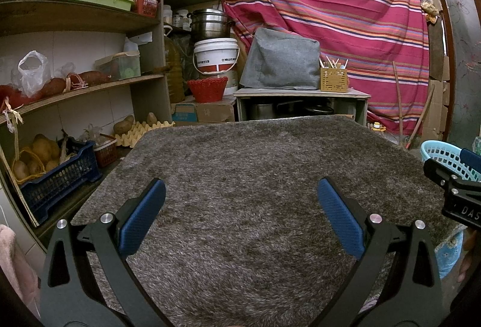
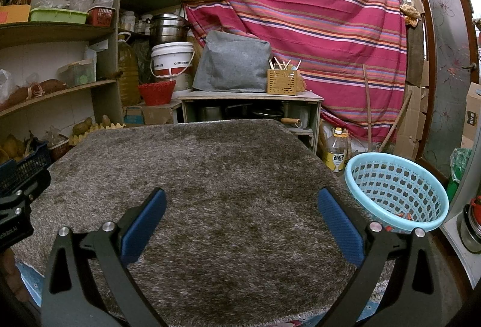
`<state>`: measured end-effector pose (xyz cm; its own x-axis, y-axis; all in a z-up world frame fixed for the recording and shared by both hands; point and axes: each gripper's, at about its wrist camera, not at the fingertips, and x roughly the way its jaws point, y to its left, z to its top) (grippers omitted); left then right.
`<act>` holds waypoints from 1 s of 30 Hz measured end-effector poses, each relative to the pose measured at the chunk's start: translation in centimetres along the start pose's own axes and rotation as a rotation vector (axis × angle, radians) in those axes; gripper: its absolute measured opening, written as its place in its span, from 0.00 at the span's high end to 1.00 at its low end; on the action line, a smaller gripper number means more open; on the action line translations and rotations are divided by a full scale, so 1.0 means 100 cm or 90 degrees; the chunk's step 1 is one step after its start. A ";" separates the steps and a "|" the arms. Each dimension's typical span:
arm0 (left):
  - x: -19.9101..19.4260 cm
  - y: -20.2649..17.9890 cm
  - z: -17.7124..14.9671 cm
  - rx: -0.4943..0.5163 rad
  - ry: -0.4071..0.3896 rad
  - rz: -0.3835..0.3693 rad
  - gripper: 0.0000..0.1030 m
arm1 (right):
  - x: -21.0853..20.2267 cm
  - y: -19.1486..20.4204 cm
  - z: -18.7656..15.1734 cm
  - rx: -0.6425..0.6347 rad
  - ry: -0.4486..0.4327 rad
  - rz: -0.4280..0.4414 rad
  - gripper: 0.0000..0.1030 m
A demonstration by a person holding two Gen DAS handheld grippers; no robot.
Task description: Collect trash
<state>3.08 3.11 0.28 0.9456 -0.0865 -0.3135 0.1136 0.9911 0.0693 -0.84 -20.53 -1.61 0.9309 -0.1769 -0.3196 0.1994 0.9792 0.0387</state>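
A shaggy grey-brown rug (image 1: 255,176) (image 2: 210,176) covers the table in front of me. No loose trash shows on it in either view. My left gripper (image 1: 240,191) hangs open over the near part of the rug, nothing between its blue pads. My right gripper (image 2: 242,200) is open as well, over the rug's near right part. A light blue perforated basket (image 2: 396,191) (image 1: 445,157) stands off the table's right edge, just right of the right gripper. A few small orange-red scraps (image 2: 402,216) lie at its bottom.
Wooden shelves (image 1: 75,86) with bags, boxes and root vegetables fill the left. A dark blue crate (image 1: 60,179) of potatoes sits low left. Behind the table stand a low cabinet (image 2: 252,97), a white bucket (image 1: 215,54) and a striped red curtain (image 2: 300,11). An oil bottle (image 2: 336,151) stands by the basket.
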 end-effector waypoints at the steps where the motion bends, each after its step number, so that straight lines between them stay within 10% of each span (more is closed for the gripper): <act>1: 0.000 0.001 0.000 0.000 -0.001 0.000 0.05 | 0.000 0.000 0.000 -0.001 0.000 -0.001 0.04; 30: -0.008 -0.009 -0.006 0.005 -0.004 -0.015 0.05 | 0.000 0.000 0.000 0.000 0.002 -0.001 0.04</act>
<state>2.07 2.39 -0.09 0.9445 -0.1105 -0.3094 0.1381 0.9880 0.0689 -0.80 -20.54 -1.62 0.9297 -0.1784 -0.3222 0.2009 0.9789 0.0377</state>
